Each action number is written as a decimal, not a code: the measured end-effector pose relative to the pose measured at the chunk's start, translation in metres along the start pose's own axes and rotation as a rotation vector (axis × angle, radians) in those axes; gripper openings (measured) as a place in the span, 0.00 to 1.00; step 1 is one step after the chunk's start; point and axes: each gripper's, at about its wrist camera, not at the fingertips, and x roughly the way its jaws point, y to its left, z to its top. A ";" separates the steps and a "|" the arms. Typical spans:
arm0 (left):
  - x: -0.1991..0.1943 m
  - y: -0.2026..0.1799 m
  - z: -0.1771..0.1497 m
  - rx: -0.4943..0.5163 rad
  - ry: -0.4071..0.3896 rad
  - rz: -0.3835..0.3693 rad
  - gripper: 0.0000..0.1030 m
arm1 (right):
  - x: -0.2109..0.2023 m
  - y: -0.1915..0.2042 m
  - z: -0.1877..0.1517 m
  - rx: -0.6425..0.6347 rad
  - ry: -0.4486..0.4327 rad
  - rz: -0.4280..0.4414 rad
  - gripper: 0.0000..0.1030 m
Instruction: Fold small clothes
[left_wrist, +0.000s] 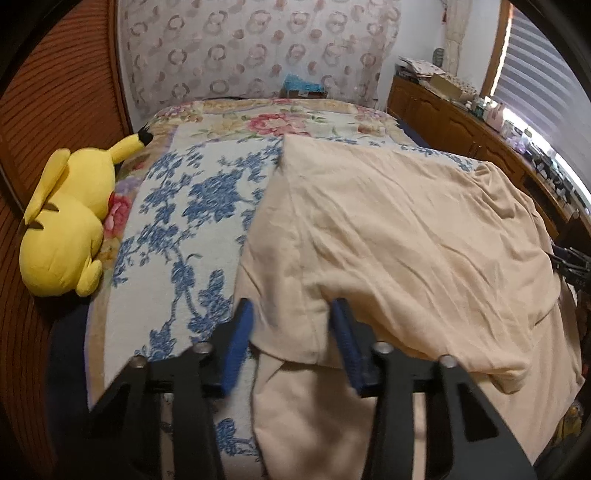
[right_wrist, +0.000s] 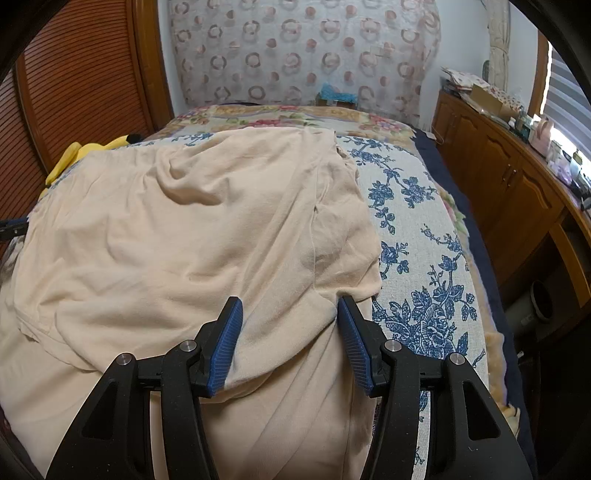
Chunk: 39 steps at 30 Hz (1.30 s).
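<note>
A beige garment (left_wrist: 399, 236) lies crumpled on the blue-flowered bedspread (left_wrist: 184, 206); it also fills the right wrist view (right_wrist: 192, 236). My left gripper (left_wrist: 293, 310) is open, its blue pads on either side of the garment's near left fold, with cloth between them. My right gripper (right_wrist: 290, 308) is open, its pads astride the garment's near right part, close to its right edge. The bedspread (right_wrist: 417, 236) shows to the right of the cloth. The right gripper's tip shows at the right edge of the left wrist view (left_wrist: 572, 262).
A yellow plush toy (left_wrist: 70, 221) lies at the bed's left edge against an orange slatted panel (left_wrist: 55, 92). A wooden cabinet (right_wrist: 509, 192) with clutter on top runs along the right. A patterned headboard cover (right_wrist: 303, 51) stands behind the bed.
</note>
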 end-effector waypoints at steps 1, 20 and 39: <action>-0.001 -0.003 0.001 0.015 -0.005 0.001 0.24 | 0.000 0.001 0.000 0.000 0.000 0.000 0.53; -0.002 -0.024 0.019 0.118 0.007 0.075 0.29 | 0.000 0.001 0.000 0.001 -0.001 0.001 0.53; -0.007 -0.038 0.017 0.188 -0.029 0.096 0.01 | -0.001 0.000 0.000 0.002 -0.001 0.001 0.53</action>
